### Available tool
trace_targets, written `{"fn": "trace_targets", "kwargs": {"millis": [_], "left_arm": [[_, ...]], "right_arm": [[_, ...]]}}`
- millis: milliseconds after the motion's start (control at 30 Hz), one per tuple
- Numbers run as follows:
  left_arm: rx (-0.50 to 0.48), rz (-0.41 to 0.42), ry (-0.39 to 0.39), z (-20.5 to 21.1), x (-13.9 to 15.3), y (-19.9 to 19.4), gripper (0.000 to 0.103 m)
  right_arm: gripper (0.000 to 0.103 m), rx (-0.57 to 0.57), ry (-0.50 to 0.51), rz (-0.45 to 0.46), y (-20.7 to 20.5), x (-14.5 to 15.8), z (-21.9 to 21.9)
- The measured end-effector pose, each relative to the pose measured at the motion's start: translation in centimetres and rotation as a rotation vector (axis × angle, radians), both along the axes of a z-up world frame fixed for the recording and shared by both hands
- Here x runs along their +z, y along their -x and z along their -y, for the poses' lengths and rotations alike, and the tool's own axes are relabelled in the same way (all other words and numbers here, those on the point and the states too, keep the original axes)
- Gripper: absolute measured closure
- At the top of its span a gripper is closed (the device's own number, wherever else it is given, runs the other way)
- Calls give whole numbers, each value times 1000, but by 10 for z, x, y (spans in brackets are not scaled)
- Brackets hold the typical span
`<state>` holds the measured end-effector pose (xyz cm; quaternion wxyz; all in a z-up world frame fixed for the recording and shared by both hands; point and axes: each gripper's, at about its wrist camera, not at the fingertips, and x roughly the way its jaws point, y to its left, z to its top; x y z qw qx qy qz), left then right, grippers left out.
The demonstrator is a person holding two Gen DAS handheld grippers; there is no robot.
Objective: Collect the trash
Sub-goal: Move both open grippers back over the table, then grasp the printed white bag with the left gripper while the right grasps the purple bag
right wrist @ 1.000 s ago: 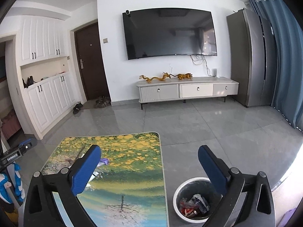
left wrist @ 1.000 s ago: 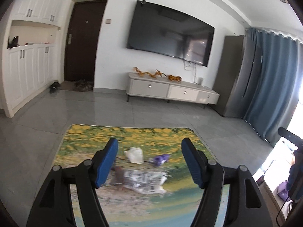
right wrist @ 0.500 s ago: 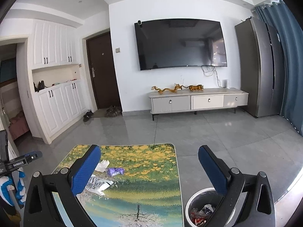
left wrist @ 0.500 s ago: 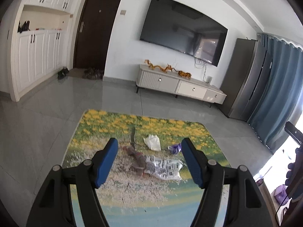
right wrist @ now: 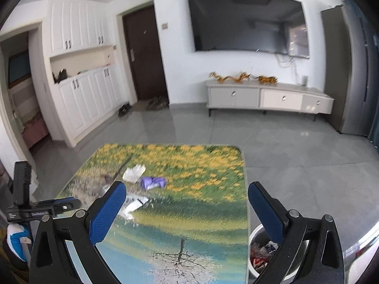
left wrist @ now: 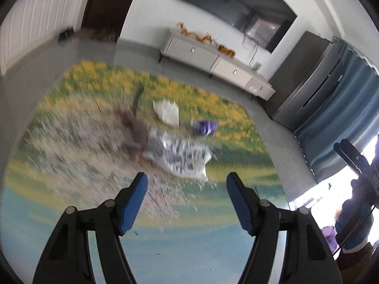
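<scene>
Two wrist views over a low table (right wrist: 239,189) whose top bore a printed landscape of yellow flowers and water, filling the lower centre of both frames. Beyond it, in the upper half, stood a wall-mounted television (right wrist: 246,21) and a white media cabinet (right wrist: 267,98), none of them part of the task. A white waste bin (right wrist: 257,258), already holding wrappers, stood on the floor just beside the table's edge at the lower right of the right wrist view, presumably placed there so that litter could be dropped in with a short carry. On the tabletop lay the trash: largest, a crumpled white wrapper with dark print (left wrist: 180,157), at centre frame in the left wrist view; above it a white plastic bag (left wrist: 167,112); to the right of that a small purple wrapper (left wrist: 205,127), each a little apart from the others. The left gripper (left wrist: 187,183) pointed down at the printed wrapper with its blue pads (left wrist: 132,203) apart and nothing between them, judged to be lining up for a first pick. The right gripper (right wrist: 187,194) hung over the table's lower part, its pads likewise spread and empty, probably waiting beside the bin. Compared with the frame a second before, the left view had dropped and tilted toward the tabletop, so the litter appeared larger and blurred; the right view had swung leftward, so all three pieces now showed and the bin sat farther toward the corner.
</scene>
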<state>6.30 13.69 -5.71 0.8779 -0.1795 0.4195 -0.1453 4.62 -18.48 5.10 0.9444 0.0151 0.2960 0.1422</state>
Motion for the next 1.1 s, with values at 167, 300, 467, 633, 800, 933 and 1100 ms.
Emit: {"fn": "trace_targets", "kwargs": {"millis": [167, 300, 467, 633, 800, 933, 1100], "left_arm": [[33, -102, 53, 6, -31, -24, 37], [60, -163, 98, 6, -51, -44, 43], [85, -190, 121, 8, -62, -62, 52], [107, -185, 130, 6, -66, -79, 53], [133, -177, 112, 3, -68, -94, 68], [132, -174, 102, 0, -72, -105, 81], [93, -156, 106, 2, -76, -106, 91]], "right_arm": [[0, 63, 14, -74, -24, -31, -15], [0, 98, 18, -118, -41, -51, -23], [0, 138, 39, -161, -65, -67, -35], [0, 168, 47, -189, -86, -80, -46], [0, 212, 64, -216, -110, -94, -65], [1, 248, 58, -236, -128, -103, -79], [20, 296, 41, -283, -151, -120, -99]]}}
